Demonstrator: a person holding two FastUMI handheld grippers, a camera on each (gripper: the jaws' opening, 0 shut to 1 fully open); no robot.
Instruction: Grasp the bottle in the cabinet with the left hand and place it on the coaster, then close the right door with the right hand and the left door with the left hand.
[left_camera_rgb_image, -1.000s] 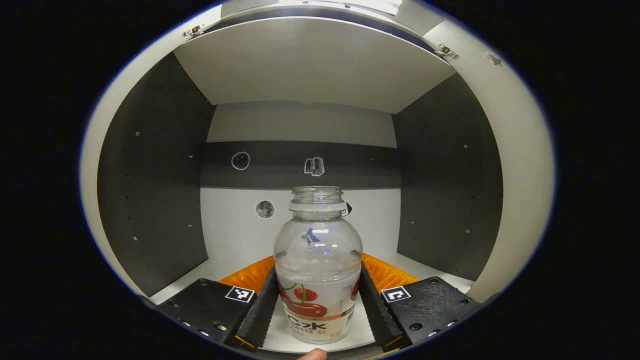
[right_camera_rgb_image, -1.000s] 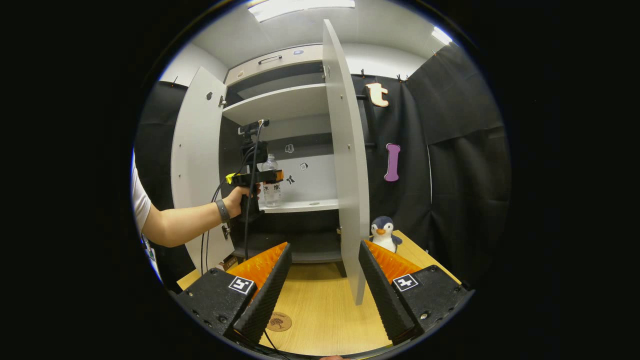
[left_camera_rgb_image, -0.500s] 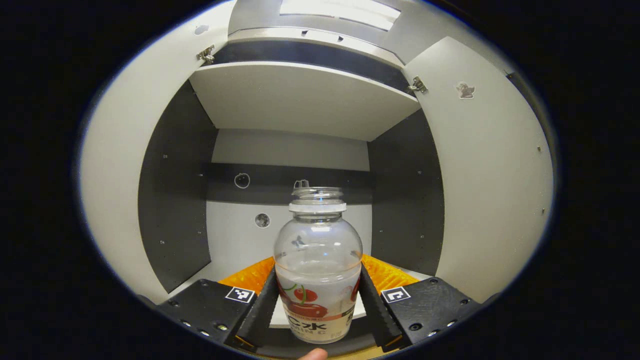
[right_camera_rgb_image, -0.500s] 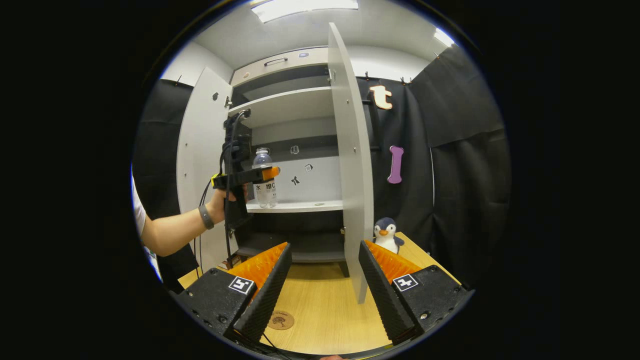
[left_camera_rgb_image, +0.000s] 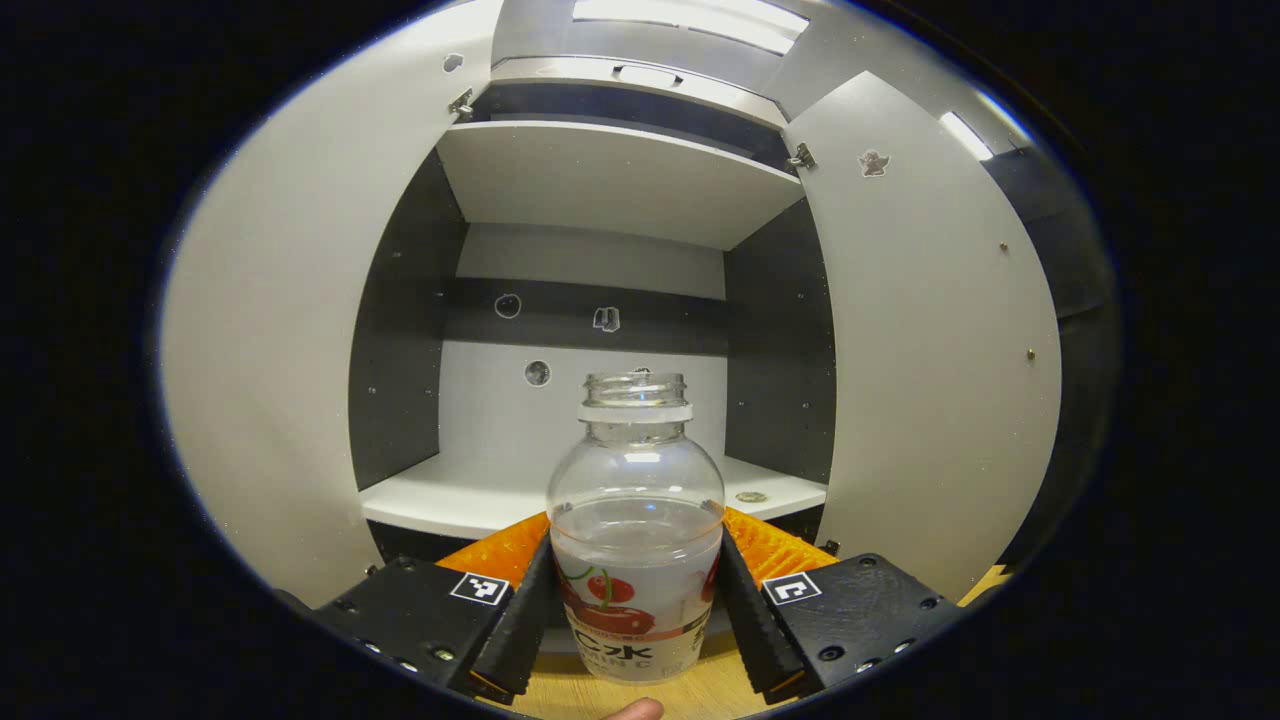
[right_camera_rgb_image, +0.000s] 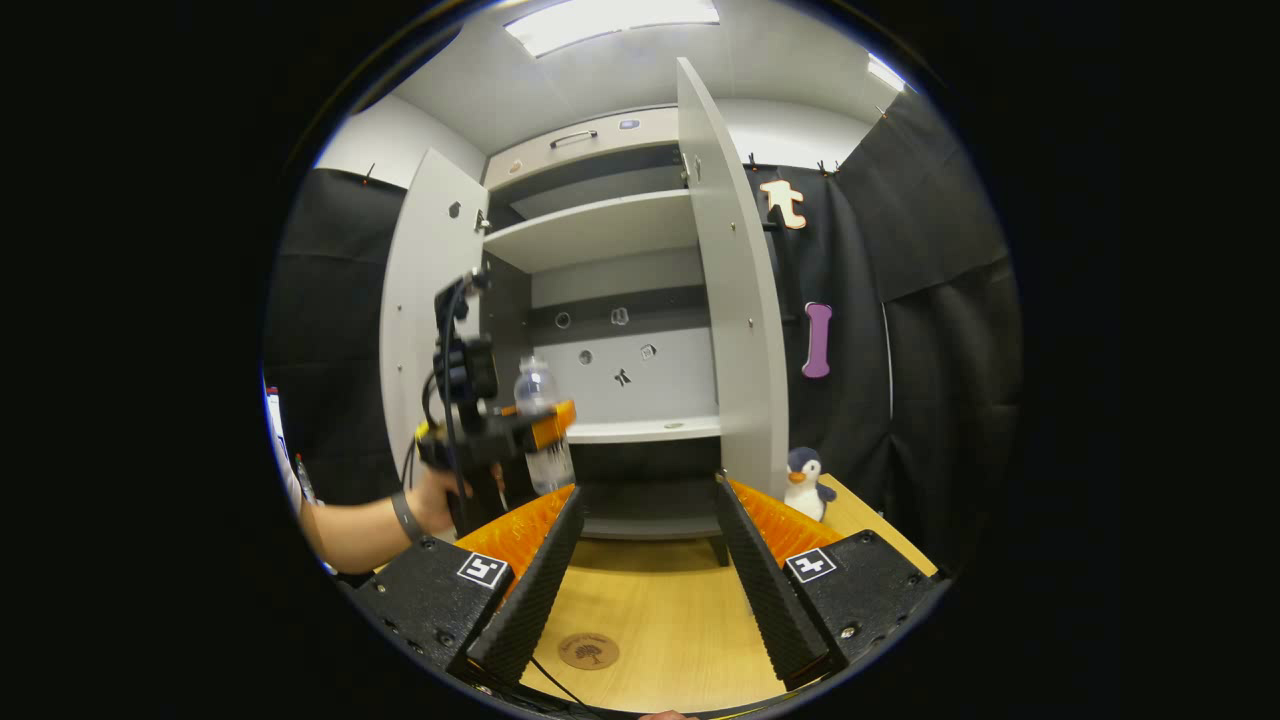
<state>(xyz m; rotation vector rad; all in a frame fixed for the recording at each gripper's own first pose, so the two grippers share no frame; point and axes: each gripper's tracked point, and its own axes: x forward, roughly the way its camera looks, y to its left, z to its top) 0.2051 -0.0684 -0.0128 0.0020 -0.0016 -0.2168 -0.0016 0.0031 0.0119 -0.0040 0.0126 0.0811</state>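
Note:
A clear, capless bottle (left_camera_rgb_image: 636, 520) with a cherry label stands upright between the fingers of my left gripper (left_camera_rgb_image: 636, 620), which is shut on its lower body. It hangs in the air in front of the cabinet shelf (left_camera_rgb_image: 480, 495). In the right gripper view the same bottle (right_camera_rgb_image: 540, 425) is held by the left gripper (right_camera_rgb_image: 535, 430) out in front of the open cabinet, a hand on the handle. My right gripper (right_camera_rgb_image: 648, 580) is open above the wooden table (right_camera_rgb_image: 660, 610). A round brown coaster (right_camera_rgb_image: 588, 651) lies on the table between its fingers.
Both cabinet doors stand open: the left door (right_camera_rgb_image: 430, 300) and the right door (right_camera_rgb_image: 735, 300), whose edge faces my right gripper. A toy penguin (right_camera_rgb_image: 806, 480) sits on the table right of the cabinet. A small round mark (left_camera_rgb_image: 751, 497) lies on the shelf.
The left gripper has pulled the bottle out of the cabinet, back and downward, away from the shelf. The right gripper has shifted slightly, so the coaster sits more centred between its fingers.

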